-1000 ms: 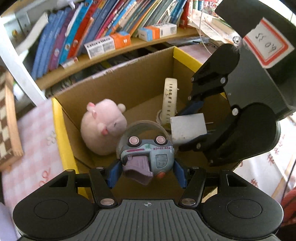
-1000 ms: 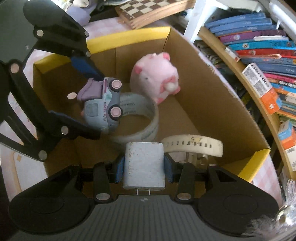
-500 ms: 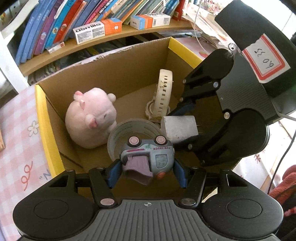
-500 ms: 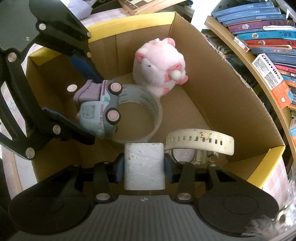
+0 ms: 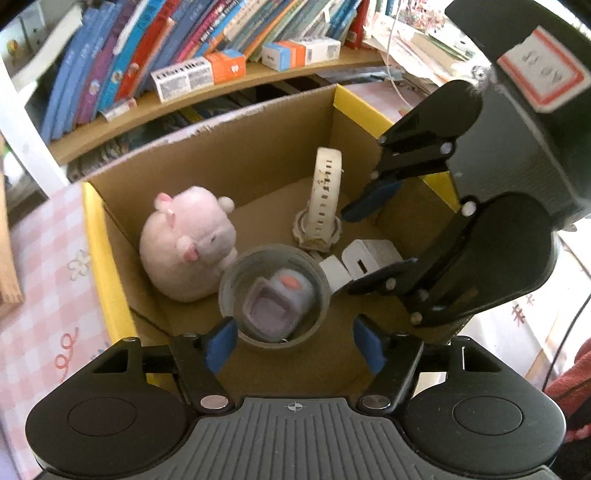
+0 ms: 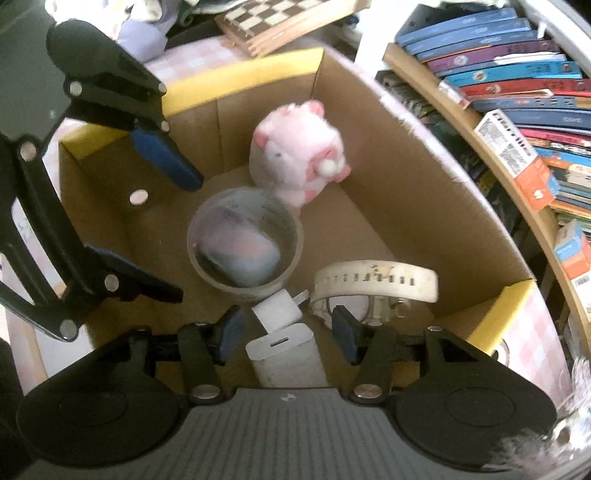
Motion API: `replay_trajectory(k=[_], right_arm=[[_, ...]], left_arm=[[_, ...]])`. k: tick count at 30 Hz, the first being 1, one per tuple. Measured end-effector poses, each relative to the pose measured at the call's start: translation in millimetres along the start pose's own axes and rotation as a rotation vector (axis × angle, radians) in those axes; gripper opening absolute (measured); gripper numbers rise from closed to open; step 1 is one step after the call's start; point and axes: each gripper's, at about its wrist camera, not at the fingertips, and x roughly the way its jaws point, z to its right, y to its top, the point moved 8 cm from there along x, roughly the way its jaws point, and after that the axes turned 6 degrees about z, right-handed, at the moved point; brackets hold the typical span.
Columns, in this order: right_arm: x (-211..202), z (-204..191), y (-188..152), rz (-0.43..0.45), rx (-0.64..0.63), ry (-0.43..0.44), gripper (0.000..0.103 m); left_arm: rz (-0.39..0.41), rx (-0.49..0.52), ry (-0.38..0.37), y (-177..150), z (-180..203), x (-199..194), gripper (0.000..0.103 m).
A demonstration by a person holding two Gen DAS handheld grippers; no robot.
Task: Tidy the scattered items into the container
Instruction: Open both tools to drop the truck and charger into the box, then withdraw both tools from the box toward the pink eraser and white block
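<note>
Both grippers hang over the open cardboard box [image 5: 107,236]. My left gripper [image 5: 291,345] has its jaws opening, with nothing between the pads. The grey and purple toy truck [image 5: 275,306] lies below it, inside the clear tape roll [image 5: 229,291]. My right gripper [image 6: 286,334] also has its jaws opening. The white charger [image 6: 286,356] sits between and below its pads, untouched. A smaller white plug [image 6: 280,312] lies just beyond the charger. A pink plush pig [image 5: 188,243] and a white watch [image 5: 323,192] also lie in the box.
Bookshelves [image 5: 184,48] full of books and small cartons stand behind the box. The box has yellow rim flaps [image 6: 236,77] and rests on a pink checked cloth [image 5: 48,258]. A wooden chessboard [image 6: 280,18] lies beyond the box.
Both grippers went from shut to open. The toy truck dropped from the left pads into the tape roll. The charger slipped out of the right pads, down beside the watch.
</note>
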Motion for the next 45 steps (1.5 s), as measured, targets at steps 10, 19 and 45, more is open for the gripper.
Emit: replay_trajectory(k=[10, 19, 45], right_arm=[[-51, -13, 9, 0.101, 0.059, -0.042, 0.051], [-105, -39, 22, 0.209, 0.104, -0.107, 0.051], [-167, -133, -70, 0.406, 0.398, -0.380, 0.052]], left_arm=[[0.125, 0.060, 0.038, 6, 14, -41, 0.073], [0.268, 0.084, 0.056, -1, 29, -95, 0.073], [0.465, -0.088, 0.173, -121, 63, -158, 0.075]])
